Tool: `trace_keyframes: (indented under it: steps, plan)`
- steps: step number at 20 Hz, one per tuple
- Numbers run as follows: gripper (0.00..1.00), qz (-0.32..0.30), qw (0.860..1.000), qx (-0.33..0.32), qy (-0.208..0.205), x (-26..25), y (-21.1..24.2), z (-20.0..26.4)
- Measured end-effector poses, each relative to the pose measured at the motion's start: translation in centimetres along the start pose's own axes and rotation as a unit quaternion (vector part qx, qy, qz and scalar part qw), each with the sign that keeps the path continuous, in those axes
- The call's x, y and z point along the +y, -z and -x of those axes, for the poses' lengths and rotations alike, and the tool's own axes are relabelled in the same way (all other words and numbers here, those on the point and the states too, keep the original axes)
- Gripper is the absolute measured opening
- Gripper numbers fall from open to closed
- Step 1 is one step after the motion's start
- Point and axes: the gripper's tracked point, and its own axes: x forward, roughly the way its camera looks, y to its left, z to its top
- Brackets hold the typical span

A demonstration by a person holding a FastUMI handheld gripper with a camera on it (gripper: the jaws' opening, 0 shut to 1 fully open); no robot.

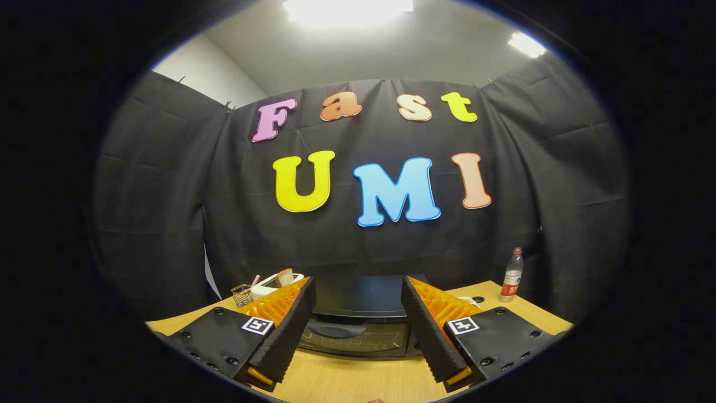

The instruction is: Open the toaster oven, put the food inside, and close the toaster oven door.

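The worktop point(358, 380) looks like smooth pale wood. On it, the toaster oven point(358, 322) is shiny dark metal with a glass door. Beside it, the bottle point(512, 277) is clear plastic.

Black toaster oven point(358, 319) on a pale wood-grain table point(358, 380) — a clear bottle point(512, 277) with red label and cap, a white dish point(268, 285) holding brown bread

Riding on the gripper point(358, 336), looking forward along its two spread fingers and slightly upward. Facing the toaster oven point(358, 319) head-on across the wooden table point(347, 380), sitting low and fairly near it. Taking in the booth's black cloth wall behind and ceiling lights above.
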Motion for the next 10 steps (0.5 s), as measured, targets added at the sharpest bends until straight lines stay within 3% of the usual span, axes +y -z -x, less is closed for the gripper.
trace_keyframes:
  steps: [10]
  plan:
    - [0.97, 0.0, 0.998, 0.059, 0.001, 1.9, 6.2, -6.8]
